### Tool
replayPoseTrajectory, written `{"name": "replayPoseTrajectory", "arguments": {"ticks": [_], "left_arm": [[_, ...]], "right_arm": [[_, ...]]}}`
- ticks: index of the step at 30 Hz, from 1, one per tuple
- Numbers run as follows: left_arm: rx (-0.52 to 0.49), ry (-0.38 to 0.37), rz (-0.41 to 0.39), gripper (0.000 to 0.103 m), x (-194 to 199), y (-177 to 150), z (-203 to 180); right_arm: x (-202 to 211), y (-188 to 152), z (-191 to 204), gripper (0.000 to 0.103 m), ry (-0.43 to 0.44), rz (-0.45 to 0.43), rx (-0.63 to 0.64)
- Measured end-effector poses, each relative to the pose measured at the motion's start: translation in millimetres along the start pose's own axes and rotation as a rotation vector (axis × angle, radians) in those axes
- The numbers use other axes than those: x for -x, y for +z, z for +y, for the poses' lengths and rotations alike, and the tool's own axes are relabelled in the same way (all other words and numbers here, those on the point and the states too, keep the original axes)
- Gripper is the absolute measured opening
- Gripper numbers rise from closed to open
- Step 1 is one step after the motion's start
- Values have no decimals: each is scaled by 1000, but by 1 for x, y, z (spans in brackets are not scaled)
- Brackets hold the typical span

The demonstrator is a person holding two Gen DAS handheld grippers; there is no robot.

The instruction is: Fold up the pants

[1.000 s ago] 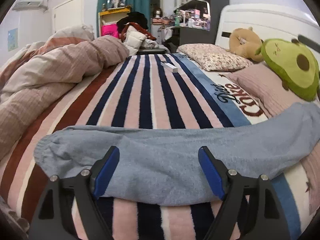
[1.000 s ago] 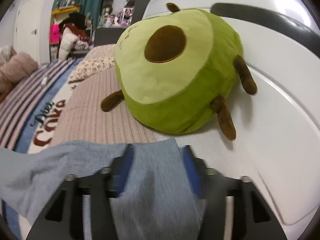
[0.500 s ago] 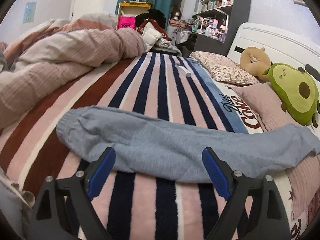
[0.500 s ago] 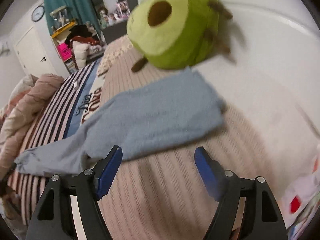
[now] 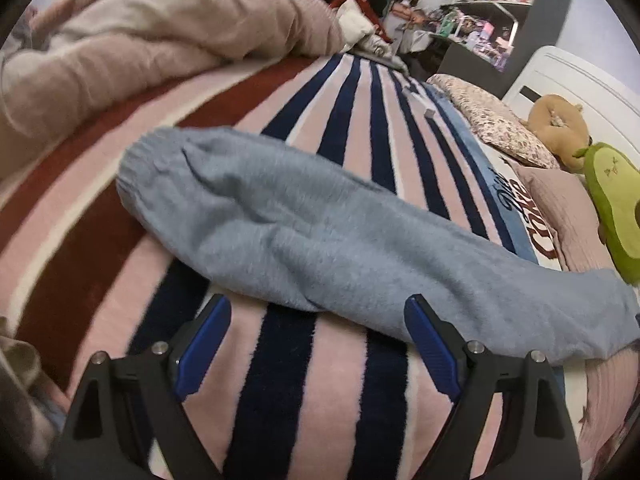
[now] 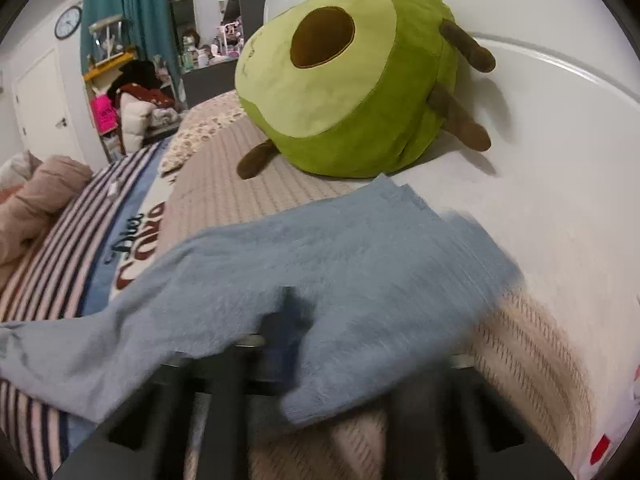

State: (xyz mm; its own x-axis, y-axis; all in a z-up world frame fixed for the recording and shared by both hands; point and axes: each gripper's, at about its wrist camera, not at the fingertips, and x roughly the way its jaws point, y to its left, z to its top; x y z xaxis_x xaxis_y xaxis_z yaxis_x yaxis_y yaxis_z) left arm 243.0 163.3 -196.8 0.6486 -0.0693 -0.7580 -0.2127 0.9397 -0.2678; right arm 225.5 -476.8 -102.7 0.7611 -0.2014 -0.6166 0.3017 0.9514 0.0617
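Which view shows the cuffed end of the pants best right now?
The left wrist view: the pants lie full length across the striped blanket, the cuff at the far left in plain sight. The right wrist view shows only the wide end by the avocado plush, blurred; the cuff is cut off.

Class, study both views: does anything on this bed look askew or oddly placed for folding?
Yes. The blue pants lie diagonally across the striped blanket, their waist end riding up onto the pillow beside the avocado plush.

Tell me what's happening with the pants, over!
Left gripper open, holding nothing. Right gripper blurred, pushed into the waist end, grip unclear. Blue-grey sweatpants stretched flat across striped blanket. Avocado plush beside the waist end.
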Motion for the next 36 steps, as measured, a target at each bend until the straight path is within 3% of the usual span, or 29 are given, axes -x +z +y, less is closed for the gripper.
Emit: {"name": "replayPoseTrajectory", "arguments": {"ticks": [4,8,10,11,12,14,16,20,25,30,36], "left_arm": [[53,4,-2,86,-15,8,7],[47,65,-43,86,-36,29,13],[73,82,-35,80,-49,36,18],[72,90,-41,68,-51,39,19],[63,114,-50,48,-51,40,18],[41,117,-65,22,-49,42,17],[31,100,-89,14,-40,41,18],[-2,69,-139,11,-9,36,9],[-70,26,-179,11,61,9,-12],[-121,-26,-140,11,117,-35,-21],[-146,-52,-84,11,148,-92,-25]], "right_arm": [[18,0,1,3,-3,-69,39],[31,3,2,2,5,-111,48],[39,5,3,2,9,-131,54],[42,6,4,2,9,-139,59],[46,7,4,2,9,-145,63],[51,7,5,2,8,-148,70],[54,7,5,2,8,-151,76],[66,7,-1,1,0,-165,77],[96,6,-25,1,-8,-168,56],[144,-5,-58,1,-31,-171,41],[188,-24,-90,1,-65,-140,40]]}}
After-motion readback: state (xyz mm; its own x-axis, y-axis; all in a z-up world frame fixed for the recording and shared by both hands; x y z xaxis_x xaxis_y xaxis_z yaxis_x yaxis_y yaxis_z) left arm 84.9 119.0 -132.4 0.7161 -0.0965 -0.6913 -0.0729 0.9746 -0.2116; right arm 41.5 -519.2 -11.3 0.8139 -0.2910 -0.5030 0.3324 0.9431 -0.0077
